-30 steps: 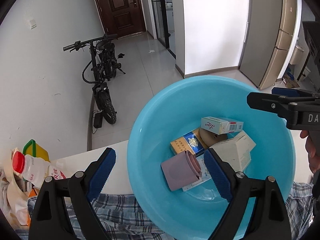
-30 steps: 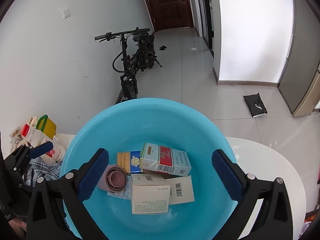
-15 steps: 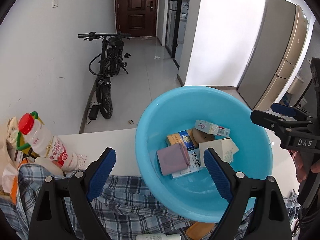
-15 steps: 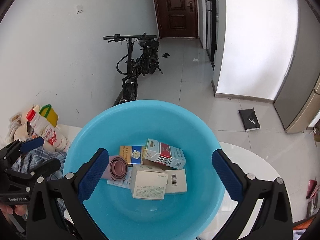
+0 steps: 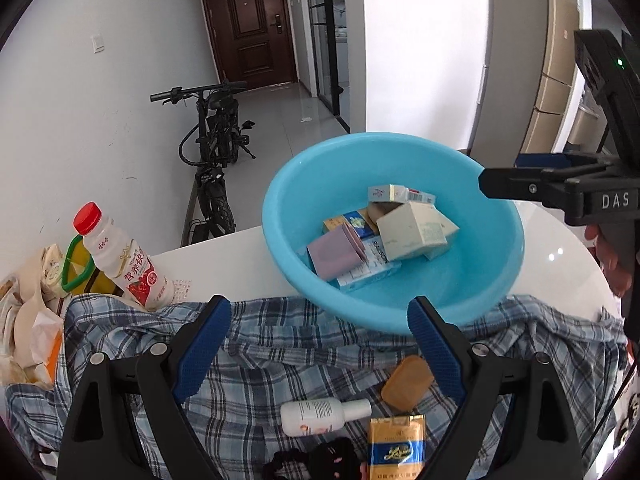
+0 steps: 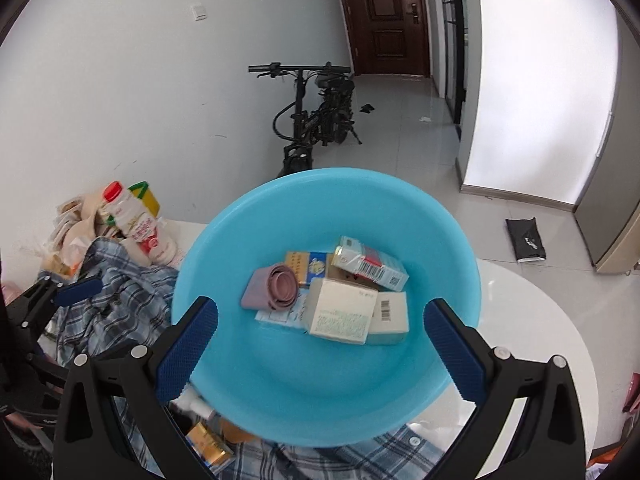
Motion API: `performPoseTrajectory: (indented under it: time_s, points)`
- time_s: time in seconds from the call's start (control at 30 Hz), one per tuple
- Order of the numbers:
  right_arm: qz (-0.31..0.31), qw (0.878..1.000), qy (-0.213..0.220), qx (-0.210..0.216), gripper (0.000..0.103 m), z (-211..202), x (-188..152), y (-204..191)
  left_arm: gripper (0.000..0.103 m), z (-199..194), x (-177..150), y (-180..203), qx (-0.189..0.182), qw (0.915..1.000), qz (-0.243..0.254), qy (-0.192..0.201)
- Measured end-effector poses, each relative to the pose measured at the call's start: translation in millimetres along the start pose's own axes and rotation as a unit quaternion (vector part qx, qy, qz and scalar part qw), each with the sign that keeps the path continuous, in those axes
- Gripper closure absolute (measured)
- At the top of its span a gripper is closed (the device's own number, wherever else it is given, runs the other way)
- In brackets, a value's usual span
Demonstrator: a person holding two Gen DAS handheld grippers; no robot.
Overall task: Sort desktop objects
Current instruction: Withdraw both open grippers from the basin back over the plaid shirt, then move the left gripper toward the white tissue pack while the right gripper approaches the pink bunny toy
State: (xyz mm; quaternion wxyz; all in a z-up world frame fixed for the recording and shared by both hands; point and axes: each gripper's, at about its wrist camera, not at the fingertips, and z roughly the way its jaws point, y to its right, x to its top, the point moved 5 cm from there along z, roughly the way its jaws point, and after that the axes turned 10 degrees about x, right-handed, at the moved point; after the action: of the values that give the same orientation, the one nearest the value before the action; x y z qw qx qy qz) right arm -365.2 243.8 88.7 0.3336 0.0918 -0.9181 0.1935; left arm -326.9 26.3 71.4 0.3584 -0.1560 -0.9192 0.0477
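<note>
A light blue basin (image 5: 480,280) (image 6: 320,400) stands on the white table (image 5: 224,256), its near side over a plaid shirt (image 5: 280,352). It holds a purple cup (image 5: 336,254) (image 6: 276,292), a white box (image 5: 412,232) (image 6: 340,312) and several small packs. My left gripper (image 5: 320,344) is open over the shirt, short of the basin, with nothing between its jaws. On the shirt near it lie a small white bottle (image 5: 316,416), a brown bar (image 5: 406,384) and a gold and blue pack (image 5: 396,444). My right gripper (image 6: 320,348) (image 5: 560,188) hangs open above the basin's right side, holding nothing.
A red-capped drink bottle (image 5: 120,256) (image 6: 132,220) and bags of snacks (image 5: 28,320) crowd the table's left end. A black hair tie (image 5: 312,460) lies at the shirt's near edge. Beyond the table are tiled floor and a parked bicycle (image 5: 212,152).
Both grippers have drawn back from the basin, which looks smaller now. The shirt and the small items on it have come into the left wrist view. Both stayed open.
</note>
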Motion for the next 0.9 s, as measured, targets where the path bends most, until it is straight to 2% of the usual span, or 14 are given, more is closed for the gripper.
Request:
performPoseTrajectory:
  time_s: [0.13,0.47,0.57,0.67,0.9]
  points:
    - [-0.044,0.999,0.0,-0.002,0.0,-16,-21,-16,0.011,-7,-20,2,-0.027,0.9996,-0.007,-0.01]
    - [-0.072,0.997,0.016,0.02,0.0,-44,-51,-36,0.011,-31,-47,-15,-0.039,0.9985,-0.037,-0.01]
    - [-0.089,0.996,0.021,0.012,0.0,-50,-59,-41,0.011,-43,-57,-14,-0.037,0.9988,-0.031,-0.004]
    - [-0.127,0.991,0.037,-0.012,0.0,-57,-68,-51,0.011,-61,-67,-9,-0.044,0.9982,-0.036,0.018]
    - [-0.143,0.989,0.027,0.026,0.0,-69,-99,-72,0.011,-82,-89,13,-0.084,0.9961,-0.021,0.016]
